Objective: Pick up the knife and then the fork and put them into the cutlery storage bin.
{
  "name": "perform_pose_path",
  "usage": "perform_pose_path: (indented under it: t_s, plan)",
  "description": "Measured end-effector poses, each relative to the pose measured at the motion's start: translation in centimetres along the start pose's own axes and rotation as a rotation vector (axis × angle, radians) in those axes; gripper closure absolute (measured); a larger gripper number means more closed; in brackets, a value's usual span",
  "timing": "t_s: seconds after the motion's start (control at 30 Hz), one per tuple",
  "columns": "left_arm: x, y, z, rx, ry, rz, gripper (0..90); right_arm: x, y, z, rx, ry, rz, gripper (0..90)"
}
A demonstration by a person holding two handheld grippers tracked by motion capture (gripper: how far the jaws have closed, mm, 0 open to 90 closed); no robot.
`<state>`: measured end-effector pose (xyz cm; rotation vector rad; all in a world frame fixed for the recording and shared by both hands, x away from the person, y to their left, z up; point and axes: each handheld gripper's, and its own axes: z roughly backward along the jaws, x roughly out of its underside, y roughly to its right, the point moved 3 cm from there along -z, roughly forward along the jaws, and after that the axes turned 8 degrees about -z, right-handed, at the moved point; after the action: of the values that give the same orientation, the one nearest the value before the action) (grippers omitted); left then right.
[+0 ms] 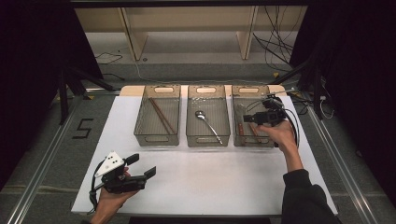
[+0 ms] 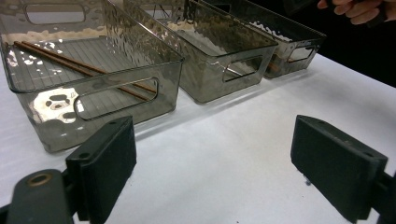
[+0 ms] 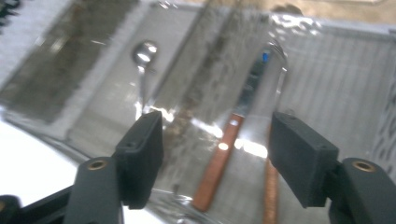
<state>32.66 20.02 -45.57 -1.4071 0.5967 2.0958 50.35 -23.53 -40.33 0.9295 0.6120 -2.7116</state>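
Right gripper (image 1: 249,118) at upper right of the high view, jaws apart, nothing between them, over the right bin (image 1: 236,122). Knife (image 3: 219,156) lying flat inside that bin, low in the right gripper view. Left gripper (image 1: 142,165) at lower left, jaws apart too, empty. Could bump the bin wall going out and slide the bin, or knock the knife crooked

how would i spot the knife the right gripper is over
On the white table stand three smoky clear bins in a row. Look in the right bin, under the right gripper: the knife lies flat there, with a reddish-brown handle and shiny blade, unlike the all-metal spoon next door.
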Motion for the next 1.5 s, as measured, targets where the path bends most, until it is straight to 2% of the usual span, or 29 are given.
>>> perform_pose_path:
  t_s: [0.23, 0.6, 0.93, 1.3, 1.4, 1.5]
  plan:
    - [0.0, 0.0, 0.0, 0.001, -0.002, -0.002, 13.7, 1.9, -2.5, 1.5, -0.066, 0.061, 0.063, 30.6]
    - [0.1, 0.1, -0.2, 0.017, -0.014, 0.003, 13.7, 5.9, -5.1, 3.4, -0.152, 0.141, 0.133, 25.4]
    - [0.2, 0.2, -0.3, 0.034, -0.028, 0.003, 13.7, 9.5, -6.6, 4.0, -0.246, 0.197, 0.152, 24.7]
    - [0.2, 0.4, -0.5, 0.051, -0.040, -0.003, 13.7, 13.3, -7.1, 4.0, -0.258, 0.220, 0.185, 23.2]
    - [0.2, 0.5, -0.5, 0.055, -0.039, -0.001, 13.7, 14.1, -6.9, 4.0, -0.265, 0.229, 0.178, 22.7]
    - [0.3, 0.5, -0.4, 0.062, -0.044, 0.001, 13.7, 14.7, -6.9, 4.1, -0.253, 0.245, 0.198, 22.3]
